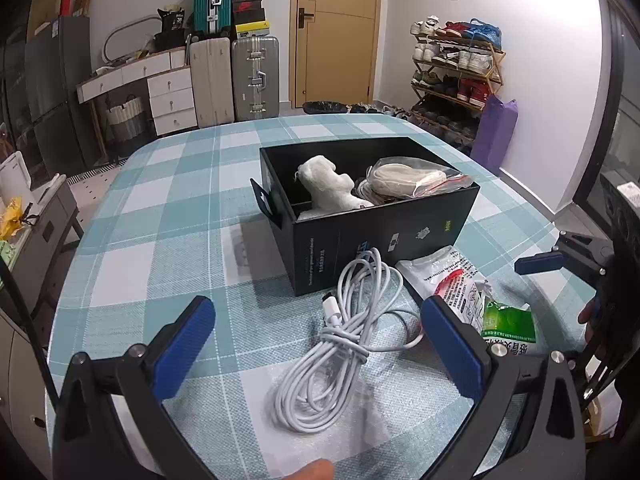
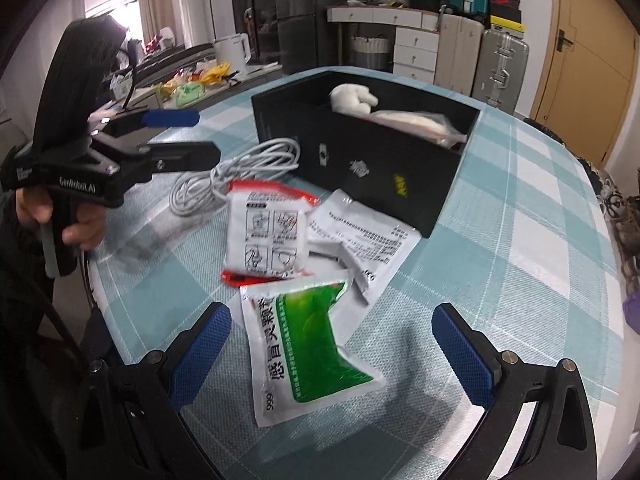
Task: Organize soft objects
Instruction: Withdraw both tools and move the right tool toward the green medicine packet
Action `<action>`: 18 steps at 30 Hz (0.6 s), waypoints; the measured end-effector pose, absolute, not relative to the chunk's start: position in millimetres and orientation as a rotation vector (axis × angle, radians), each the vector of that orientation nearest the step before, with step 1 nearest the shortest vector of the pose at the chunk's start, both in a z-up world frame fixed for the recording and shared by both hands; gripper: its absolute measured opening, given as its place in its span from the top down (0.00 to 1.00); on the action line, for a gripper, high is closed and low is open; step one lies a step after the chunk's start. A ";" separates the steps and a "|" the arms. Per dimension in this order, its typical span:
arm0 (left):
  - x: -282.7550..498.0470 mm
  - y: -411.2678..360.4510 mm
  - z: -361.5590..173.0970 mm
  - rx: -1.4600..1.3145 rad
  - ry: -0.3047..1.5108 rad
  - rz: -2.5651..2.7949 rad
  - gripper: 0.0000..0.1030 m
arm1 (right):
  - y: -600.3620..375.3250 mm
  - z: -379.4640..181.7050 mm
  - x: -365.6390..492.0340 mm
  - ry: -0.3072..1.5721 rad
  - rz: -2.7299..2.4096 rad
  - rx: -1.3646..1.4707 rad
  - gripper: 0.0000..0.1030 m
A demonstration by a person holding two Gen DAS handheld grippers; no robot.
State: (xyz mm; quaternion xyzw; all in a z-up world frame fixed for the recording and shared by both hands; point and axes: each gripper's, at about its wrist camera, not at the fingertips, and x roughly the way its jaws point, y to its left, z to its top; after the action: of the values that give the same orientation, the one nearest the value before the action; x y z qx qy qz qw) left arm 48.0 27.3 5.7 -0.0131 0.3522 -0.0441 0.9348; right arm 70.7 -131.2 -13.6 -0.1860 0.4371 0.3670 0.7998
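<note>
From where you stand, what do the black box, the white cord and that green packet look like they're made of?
The black box looks like matte cardboard: thin straight walls, a folded flap, printed marks. The white cord seems rubbery plastic-sheathed cable, smooth and limply coiled. The green packet looks like glossy plastic or foil film, crinkled and catching light; which one, I cannot tell.

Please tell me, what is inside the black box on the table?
The black box holds a white plush toy on one side and a clear zip bag of whitish items beside it. The box walls hide the bottom, so anything under these cannot be seen.
</note>
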 end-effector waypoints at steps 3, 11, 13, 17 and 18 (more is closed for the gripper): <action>48.9 26.3 4.7 -0.023 0.726 -0.093 0.00 | -129.6 -16.6 68.5 0.948 0.795 -0.421 0.01; 50.2 26.1 1.1 -0.025 0.735 -0.094 0.00 | -131.8 -26.1 73.3 0.977 0.754 -0.453 0.07; 50.8 26.2 0.2 -0.026 0.738 -0.094 0.00 | -134.5 -26.8 75.2 0.974 0.740 -0.454 0.08; 51.2 26.4 -0.9 -0.028 0.741 -0.093 0.00 | -138.4 -27.0 79.7 0.976 0.718 -0.449 0.08; 51.3 26.1 -1.1 -0.026 0.742 -0.093 0.00 | -139.9 -26.9 81.3 0.973 0.710 -0.447 0.08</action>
State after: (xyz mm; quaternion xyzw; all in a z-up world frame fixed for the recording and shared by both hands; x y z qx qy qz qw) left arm 51.3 26.1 -1.1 -0.0125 0.3625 -0.0456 0.9308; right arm 81.3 -139.9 -26.9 -0.2086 0.4539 0.3309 0.8006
